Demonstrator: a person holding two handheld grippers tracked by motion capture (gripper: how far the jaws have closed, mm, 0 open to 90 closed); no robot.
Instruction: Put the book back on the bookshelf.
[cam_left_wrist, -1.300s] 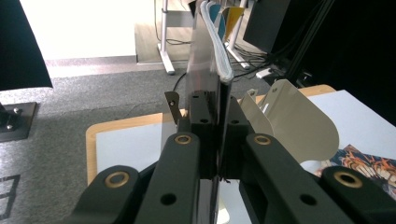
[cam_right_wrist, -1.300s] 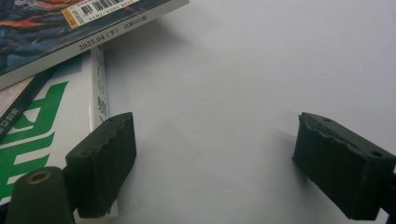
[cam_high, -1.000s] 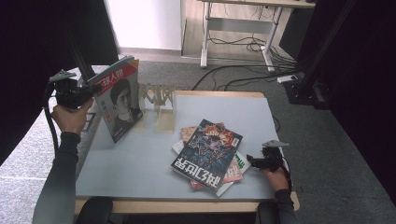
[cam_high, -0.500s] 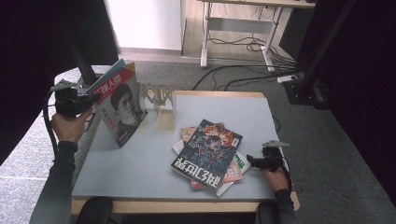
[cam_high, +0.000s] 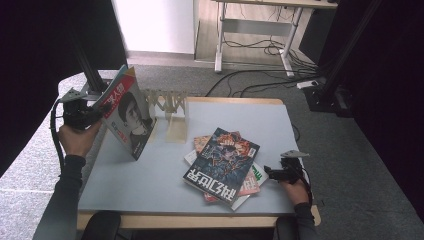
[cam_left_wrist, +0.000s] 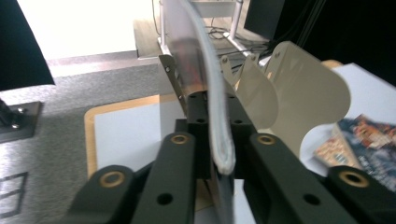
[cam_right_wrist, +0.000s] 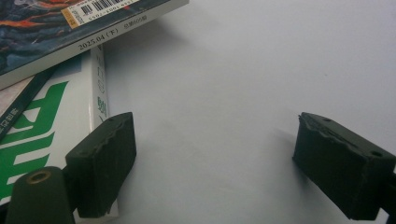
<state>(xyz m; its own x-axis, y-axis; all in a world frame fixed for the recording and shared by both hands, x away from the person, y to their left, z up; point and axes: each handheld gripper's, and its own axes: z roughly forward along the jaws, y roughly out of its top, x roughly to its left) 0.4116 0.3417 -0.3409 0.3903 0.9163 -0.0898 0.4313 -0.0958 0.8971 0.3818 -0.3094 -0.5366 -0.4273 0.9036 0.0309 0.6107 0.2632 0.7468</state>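
A magazine (cam_high: 127, 112) with a face on its cover stands upright and tilted over the table's left side. My left gripper (cam_high: 99, 111) is shut on its left edge. In the left gripper view the black jaws (cam_left_wrist: 215, 100) pinch the magazine's pale edge (cam_left_wrist: 218, 140), with the cream rack's dividers (cam_left_wrist: 303, 98) just beyond. A stack of magazines (cam_high: 225, 165) lies flat near the table's middle. My right gripper (cam_high: 272, 174) rests open on the table just right of that stack. Its fingers (cam_right_wrist: 102, 163) stand wide apart with nothing between them, the left one beside a green-printed magazine (cam_right_wrist: 42, 140).
A slotted cream rack (cam_high: 167, 102) stands at the back of the pale table (cam_high: 150, 175), right of the held magazine. Bare tabletop (cam_right_wrist: 233, 70) stretches ahead of the right gripper. Desk legs and cables lie on the floor beyond the table.
The left gripper and its magazine have shifted slightly toward the near side, and the magazine leans a little more. The right gripper has not moved.
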